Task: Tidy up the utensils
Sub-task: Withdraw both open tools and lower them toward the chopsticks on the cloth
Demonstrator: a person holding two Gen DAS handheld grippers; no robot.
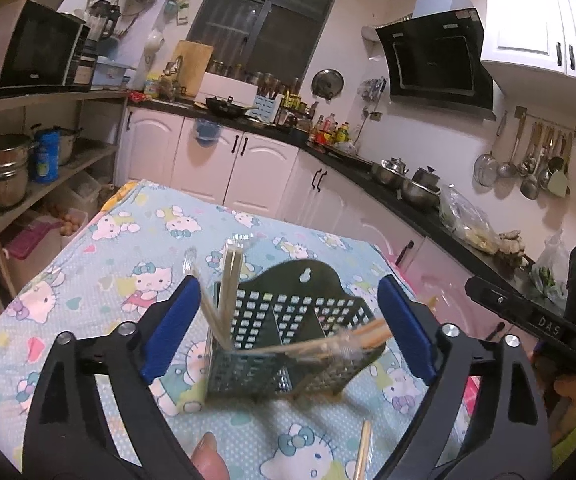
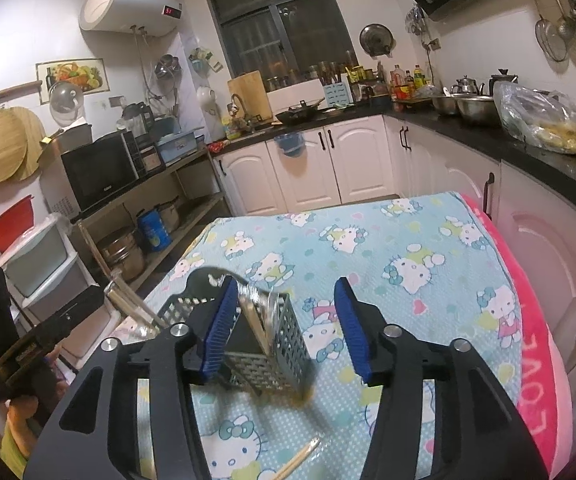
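Looking down my left claw (image 1: pixel 289 332), I see its blue pads (image 1: pixel 172 330) spread wide apart with nothing between them but air, the dark perforated utensil caddy (image 1: pixel 288 344) standing on the table a little beyond the tips. The caddy sits upright on the Hello Kitty tablecloth (image 1: pixel 100 276), its tall back plate with the keyhole slot facing away from me. A bundle of wrapped disposable chopsticks (image 1: pixel 228 280) leans upright in its left compartment, and another wrapped pair (image 1: pixel 327 346) lies tilted across the front rim toward the right, blurred. One loose chopstick (image 1: pixel 361 456) lies on the cloth just in front of the caddy, near my thumb (image 1: pixel 208 456) at the bottom edge. My right claw (image 2: pixel 284 326) is likewise spread open and holds nothing; its left pad (image 2: pixel 218 330) sits close against the caddy's near corner (image 2: pixel 276 352), though whether it touches I cannot tell. From that side a shiny wrapped piece (image 2: pixel 258 312) pokes from the end compartment (too blurred to name more exactly), the chopstick bundle (image 2: pixel 132 304) leans out at the far left, and the loose chopstick (image 2: pixel 297 460) lies on the cloth (image 2: pixel 407 248) below the caddy. The other gripper's black body (image 2: pixel 40 332) shows at the left edge.
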